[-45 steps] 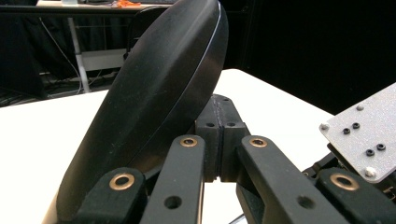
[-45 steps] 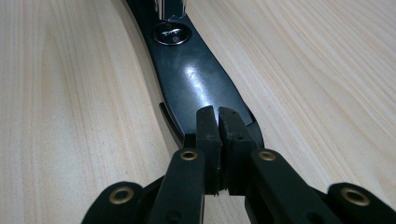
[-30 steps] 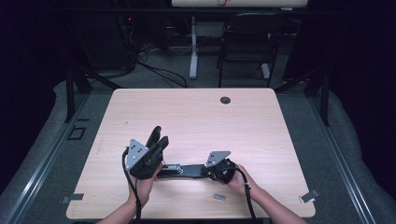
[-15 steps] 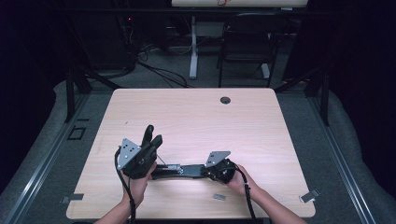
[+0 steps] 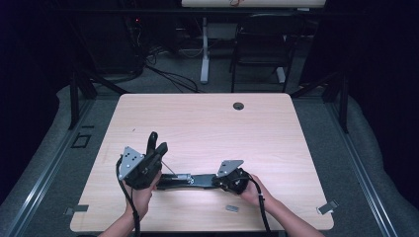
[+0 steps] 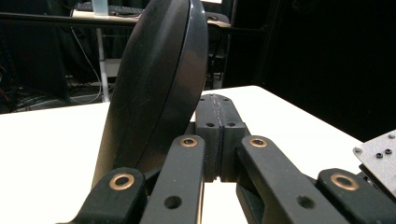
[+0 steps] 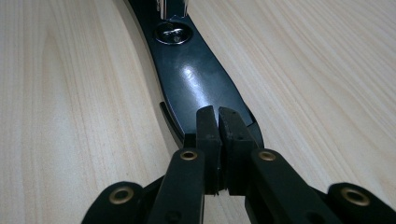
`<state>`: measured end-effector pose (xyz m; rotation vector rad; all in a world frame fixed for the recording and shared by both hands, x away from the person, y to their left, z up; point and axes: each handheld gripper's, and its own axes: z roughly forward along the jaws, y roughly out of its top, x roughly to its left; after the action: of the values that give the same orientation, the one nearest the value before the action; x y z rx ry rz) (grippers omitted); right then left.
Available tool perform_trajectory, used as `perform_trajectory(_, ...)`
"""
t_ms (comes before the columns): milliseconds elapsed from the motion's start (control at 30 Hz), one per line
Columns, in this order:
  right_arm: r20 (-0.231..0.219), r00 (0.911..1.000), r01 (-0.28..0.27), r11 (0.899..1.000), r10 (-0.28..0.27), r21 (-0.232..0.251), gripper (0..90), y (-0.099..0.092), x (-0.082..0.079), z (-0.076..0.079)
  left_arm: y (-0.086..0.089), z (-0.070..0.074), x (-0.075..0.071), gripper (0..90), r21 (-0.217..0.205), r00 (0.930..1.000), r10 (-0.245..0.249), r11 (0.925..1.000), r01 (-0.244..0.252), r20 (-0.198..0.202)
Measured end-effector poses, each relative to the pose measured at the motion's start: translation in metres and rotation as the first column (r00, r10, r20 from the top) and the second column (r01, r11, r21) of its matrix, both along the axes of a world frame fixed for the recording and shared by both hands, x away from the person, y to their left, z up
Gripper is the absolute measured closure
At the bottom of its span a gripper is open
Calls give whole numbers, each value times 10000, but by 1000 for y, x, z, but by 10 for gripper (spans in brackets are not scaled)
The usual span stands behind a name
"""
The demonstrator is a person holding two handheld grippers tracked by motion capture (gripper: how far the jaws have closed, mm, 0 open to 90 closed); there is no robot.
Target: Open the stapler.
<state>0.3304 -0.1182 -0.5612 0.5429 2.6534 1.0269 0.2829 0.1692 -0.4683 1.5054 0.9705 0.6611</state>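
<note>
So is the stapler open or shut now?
Open: the stapler has its base flat on the table, while its top arm is swung up beside the left gripper.

stapler base (image 7: 196, 81): glossy black, silver metal plate
stapler top (image 6: 159, 88): dark grey-black, smooth sheen
left gripper (image 5: 154, 147): black, brass-coloured rivets
right gripper (image 7: 217, 126): black, brass-coloured rivets
table (image 5: 207, 123): pale wood grain

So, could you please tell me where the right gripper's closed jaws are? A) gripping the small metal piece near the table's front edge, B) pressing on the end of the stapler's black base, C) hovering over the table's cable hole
B: in the right gripper view, the right gripper has its jaws closed on the near end of the stapler base, which lies flat on the table.
</note>
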Motion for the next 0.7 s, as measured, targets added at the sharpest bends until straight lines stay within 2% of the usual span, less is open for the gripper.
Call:
perform_trajectory(300, 32, 10000, 18, 10000, -18, 33, 879, 1, -1, -1, 5, 0, -2, 900, -70, 10000, 33, 10000, -33, 57)
perform_trajectory(400, 55, 10000, -68, 9999, 69, -118, 883, 1, 0, 0, 6, 0, -2, 900, -85, 10000, 26, 10000, -25, 81)
perform_trajectory(700, 65, 9999, -89, 9999, 89, -91, 885, 2, 0, 0, 12, 0, -3, 900, -120, 9997, 236, 9997, -235, 80)
